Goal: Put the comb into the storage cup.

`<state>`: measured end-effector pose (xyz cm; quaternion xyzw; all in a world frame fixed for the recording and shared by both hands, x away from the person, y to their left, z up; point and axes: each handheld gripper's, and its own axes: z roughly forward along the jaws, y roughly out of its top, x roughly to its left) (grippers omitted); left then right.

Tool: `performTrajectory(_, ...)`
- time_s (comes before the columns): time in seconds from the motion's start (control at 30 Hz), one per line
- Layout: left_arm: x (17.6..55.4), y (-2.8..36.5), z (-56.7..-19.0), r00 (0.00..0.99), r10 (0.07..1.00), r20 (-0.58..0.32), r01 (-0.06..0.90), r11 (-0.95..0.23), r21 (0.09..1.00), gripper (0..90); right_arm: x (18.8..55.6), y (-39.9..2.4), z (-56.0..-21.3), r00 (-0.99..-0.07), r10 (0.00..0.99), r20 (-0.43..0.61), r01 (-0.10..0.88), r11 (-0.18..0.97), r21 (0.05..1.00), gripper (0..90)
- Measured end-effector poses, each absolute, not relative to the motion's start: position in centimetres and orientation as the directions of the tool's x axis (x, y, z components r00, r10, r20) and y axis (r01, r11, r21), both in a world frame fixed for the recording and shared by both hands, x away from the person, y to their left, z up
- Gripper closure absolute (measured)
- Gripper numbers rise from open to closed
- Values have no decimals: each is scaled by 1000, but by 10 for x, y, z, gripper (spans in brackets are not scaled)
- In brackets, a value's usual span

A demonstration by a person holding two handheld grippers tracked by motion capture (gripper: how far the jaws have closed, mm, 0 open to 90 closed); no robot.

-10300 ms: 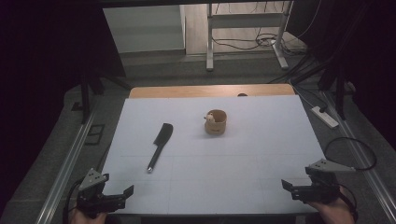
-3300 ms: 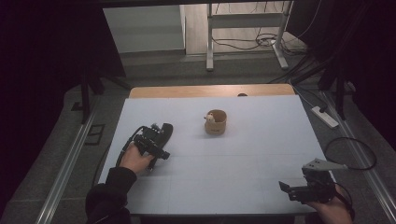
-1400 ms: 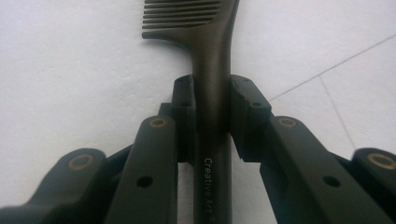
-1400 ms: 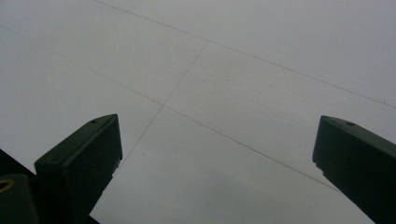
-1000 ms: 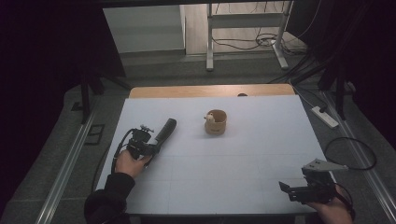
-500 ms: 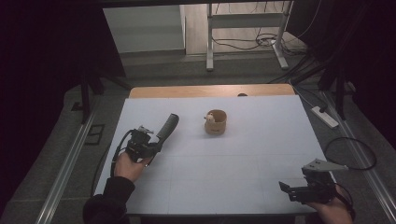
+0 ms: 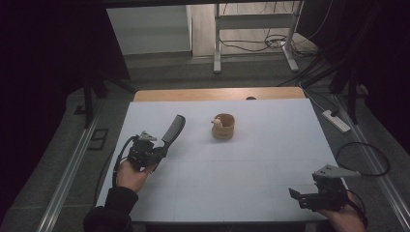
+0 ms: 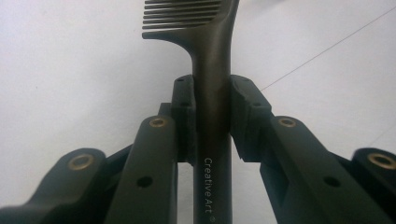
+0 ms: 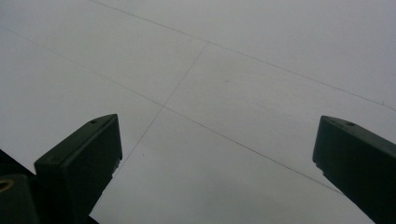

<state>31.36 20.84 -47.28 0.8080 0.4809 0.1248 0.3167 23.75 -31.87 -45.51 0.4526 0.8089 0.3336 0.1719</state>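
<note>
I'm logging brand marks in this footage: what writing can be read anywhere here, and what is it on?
"Creative Art", with a small mark after it too small to read: printed in pale letters along the handle of the comb, below where the left claw grips it.
No other writing is readable on the table or the wooden cup.

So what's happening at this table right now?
A person works with a gripper in each hand. The left gripper is shut on the handle of a dark comb, holding it off the white table with its teeth end pointing toward a small wooden cup. The right gripper waits open at the near right corner.
</note>
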Motion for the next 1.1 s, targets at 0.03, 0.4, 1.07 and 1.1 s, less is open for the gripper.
performTrajectory(0.03, 310, 209, -471, 509, 853, -114, 692, -327, 643, 724, 237, -319, -455, -532, 847, 23, 617, 369, 695, 14)
performTrajectory(0.4, 292, 207, -463, 529, 841, -113, 657, -322, 681, 723, 237, -318, -455, -532, 846, 21, 617, 371, 695, 13)
performTrajectory(1.07, 261, 203, -455, 562, 818, -124, 613, -312, 726, 724, 237, -318, -455, -536, 844, 22, 612, 370, 699, 12)
performTrajectory(1.1, 260, 203, -454, 564, 816, -126, 613, -311, 726, 724, 237, -318, -454, -539, 842, 23, 609, 371, 702, 11)
